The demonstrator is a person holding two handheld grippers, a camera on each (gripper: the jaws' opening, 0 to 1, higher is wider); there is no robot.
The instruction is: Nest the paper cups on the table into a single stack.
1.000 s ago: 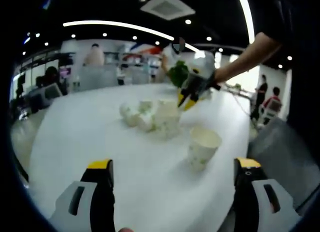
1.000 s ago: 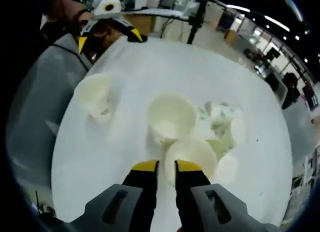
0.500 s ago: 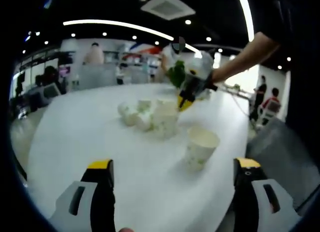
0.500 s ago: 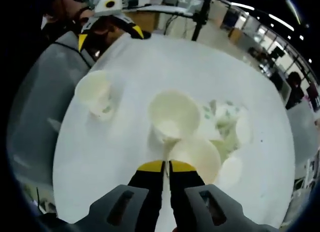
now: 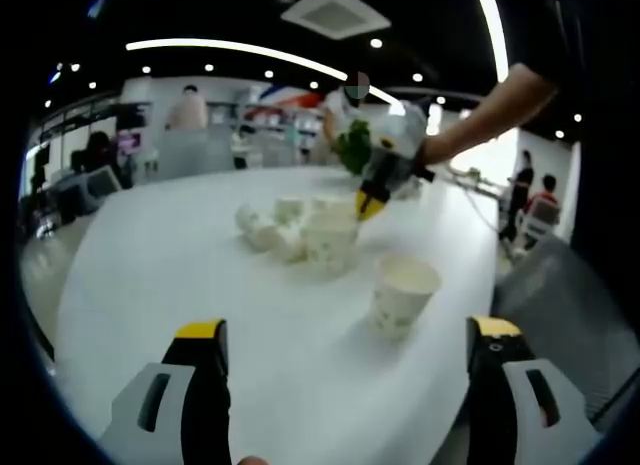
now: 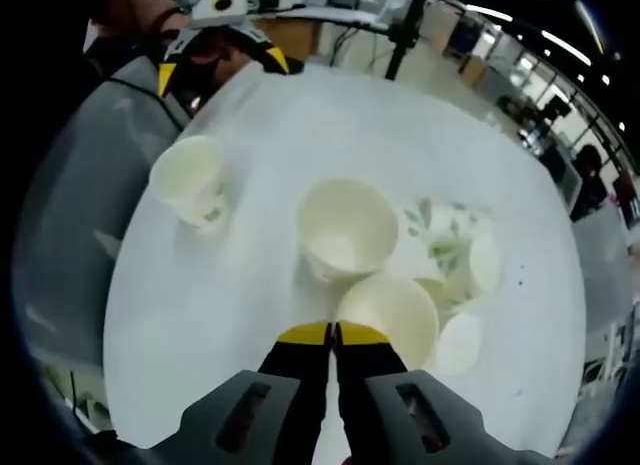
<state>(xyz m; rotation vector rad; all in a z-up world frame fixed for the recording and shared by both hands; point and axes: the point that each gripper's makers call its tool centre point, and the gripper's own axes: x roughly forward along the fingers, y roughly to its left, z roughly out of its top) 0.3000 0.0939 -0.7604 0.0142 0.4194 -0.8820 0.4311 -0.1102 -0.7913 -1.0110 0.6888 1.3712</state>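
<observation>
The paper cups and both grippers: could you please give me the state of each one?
Right gripper: shut on the near cup's rim.
Near cup: upright, gripped.
Middle cup: upright, free.
Lone cup: upright, standing apart.
Far cups: lying on their sides.
Left gripper: open, holding nothing.

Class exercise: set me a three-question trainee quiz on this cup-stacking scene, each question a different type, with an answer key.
1. True or false: the left tool has its jaws spread wide apart.
2. The right tool is pinching: A) the lone paper cup B) the rim of the nearest paper cup C) nothing.
3. Fill in: the lone paper cup stands ___ on the white table.

Key: 1 true; 2 B; 3 upright.
</observation>
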